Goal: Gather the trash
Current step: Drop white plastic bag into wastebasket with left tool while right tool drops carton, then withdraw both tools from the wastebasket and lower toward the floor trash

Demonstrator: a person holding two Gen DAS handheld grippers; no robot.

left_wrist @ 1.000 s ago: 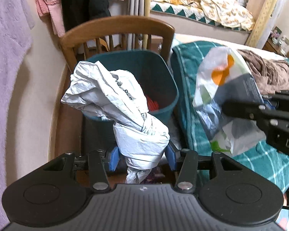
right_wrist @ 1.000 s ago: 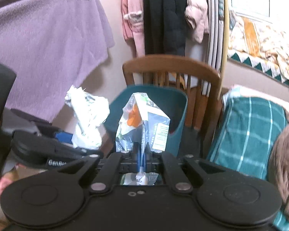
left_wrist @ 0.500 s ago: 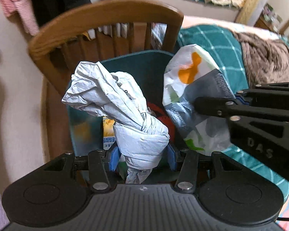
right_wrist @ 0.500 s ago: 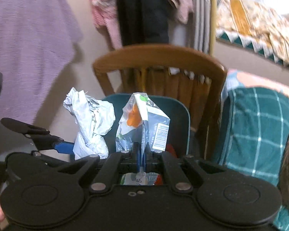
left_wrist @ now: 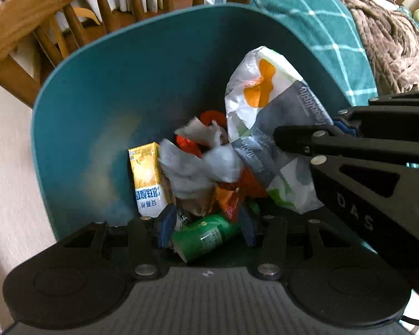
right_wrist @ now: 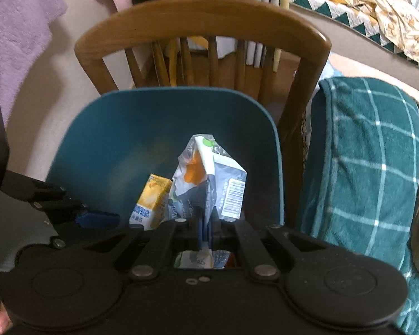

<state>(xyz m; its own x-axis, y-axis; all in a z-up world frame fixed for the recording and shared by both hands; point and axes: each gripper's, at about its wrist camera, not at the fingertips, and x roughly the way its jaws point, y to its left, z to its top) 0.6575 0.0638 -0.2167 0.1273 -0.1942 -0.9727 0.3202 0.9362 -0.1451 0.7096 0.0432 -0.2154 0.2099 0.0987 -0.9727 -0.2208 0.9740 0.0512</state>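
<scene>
A teal trash bin (left_wrist: pixel 97 106) (right_wrist: pixel 120 139) stands in front of a wooden chair. My left gripper (left_wrist: pixel 205 227) is open and empty above the bin's near side. The crumpled white paper (left_wrist: pixel 192 167) lies inside among a yellow drink carton (left_wrist: pixel 148 178), a green can (left_wrist: pixel 206 237) and orange wrappers. My right gripper (right_wrist: pixel 208 227) is shut on a grey and white plastic wrapper (right_wrist: pixel 209 184) (left_wrist: pixel 271 128) with an orange print, held over the bin's right side.
The wooden chair (right_wrist: pixel 198 22) stands right behind the bin. A teal checked blanket (right_wrist: pixel 371 162) and a brown blanket (left_wrist: pixel 391 44) lie on the bed to the right. A purple towel (right_wrist: pixel 16 36) hangs on the wall at left.
My left gripper moved over the bin, opened and let go of the crumpled white paper, which now lies in the bin. My right gripper moved closer over the bin with the wrapper.
</scene>
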